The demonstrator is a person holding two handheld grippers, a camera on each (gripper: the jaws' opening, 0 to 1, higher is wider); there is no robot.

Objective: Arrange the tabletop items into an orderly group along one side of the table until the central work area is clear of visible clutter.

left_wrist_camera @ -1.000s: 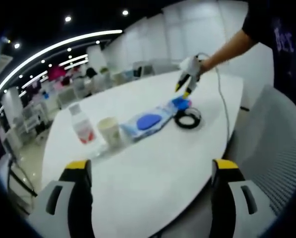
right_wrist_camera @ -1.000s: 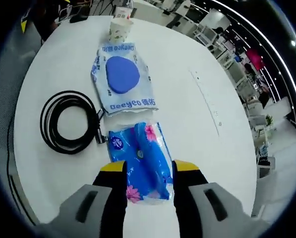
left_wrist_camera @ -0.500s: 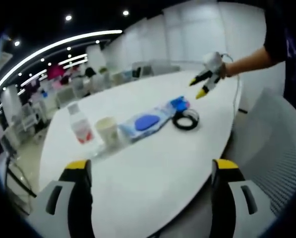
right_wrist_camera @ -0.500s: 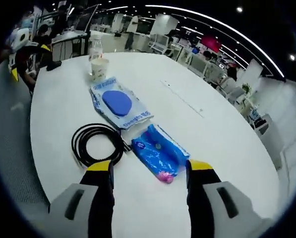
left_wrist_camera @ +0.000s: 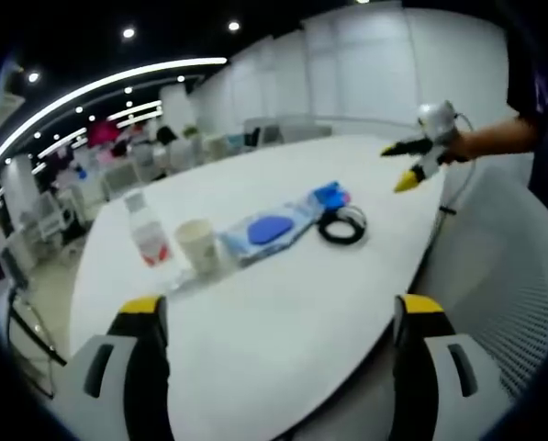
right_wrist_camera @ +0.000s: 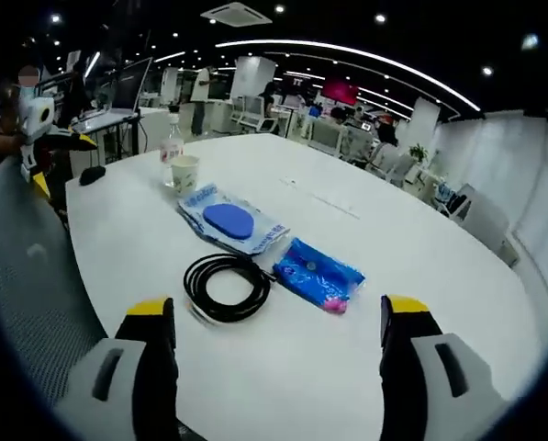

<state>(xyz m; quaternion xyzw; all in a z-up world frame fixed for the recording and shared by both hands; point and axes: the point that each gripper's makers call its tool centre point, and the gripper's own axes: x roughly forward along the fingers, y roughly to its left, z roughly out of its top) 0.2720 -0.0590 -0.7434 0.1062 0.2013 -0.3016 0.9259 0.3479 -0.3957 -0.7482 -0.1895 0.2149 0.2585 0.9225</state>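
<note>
Left gripper view: the left gripper (left_wrist_camera: 275, 344) hovers over the near table (left_wrist_camera: 283, 322) edge, jaws wide apart and empty. Ahead of the jaws runs a row: bottle (left_wrist_camera: 149, 231), cup (left_wrist_camera: 198, 245), wipes pack (left_wrist_camera: 269, 228), blue tissue pack (left_wrist_camera: 329, 196), and the coiled cable (left_wrist_camera: 341, 225) just beside it. The right gripper (left_wrist_camera: 409, 161) hangs beyond, right of the row.

Right gripper view: the right gripper (right_wrist_camera: 275, 358) is also spread and empty. Between and ahead of its jaws lie cable (right_wrist_camera: 226, 287) and tissue pack (right_wrist_camera: 318, 275); farther on are the wipes (right_wrist_camera: 230, 221), cup (right_wrist_camera: 184, 174) and bottle (right_wrist_camera: 172, 144).

The items look grouped; any remaining move would be tidying the cable. No writing is legible.
</note>
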